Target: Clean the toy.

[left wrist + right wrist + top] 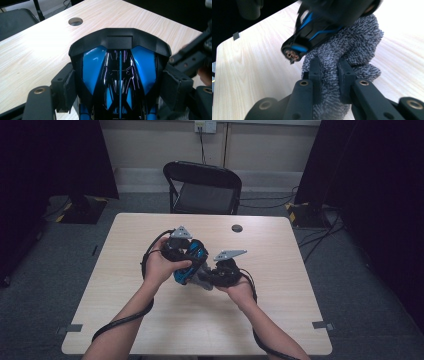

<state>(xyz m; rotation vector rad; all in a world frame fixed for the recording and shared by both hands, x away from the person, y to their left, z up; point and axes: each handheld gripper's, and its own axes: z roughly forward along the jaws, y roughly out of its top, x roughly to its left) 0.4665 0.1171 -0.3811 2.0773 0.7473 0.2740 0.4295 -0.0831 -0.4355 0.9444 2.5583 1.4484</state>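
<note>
tongs [329, 68] pinching grey cloth [352, 45], blue-black toy [312, 35]

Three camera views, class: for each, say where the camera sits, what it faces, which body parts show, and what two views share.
High view: above the table, looking down; both forearms show.
Left gripper view: on the left gripper, facing the blue-black toy car it clamps.
Right gripper view: on the right gripper, pinching the grey cloth.
Shared: the car.

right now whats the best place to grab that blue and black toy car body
Across its flanks, as the left gripper does: coming from behind, pads clamp the narrow sides of the car shell. The glossy curved top would slip. The right gripper pinches the grey cloth.
</note>
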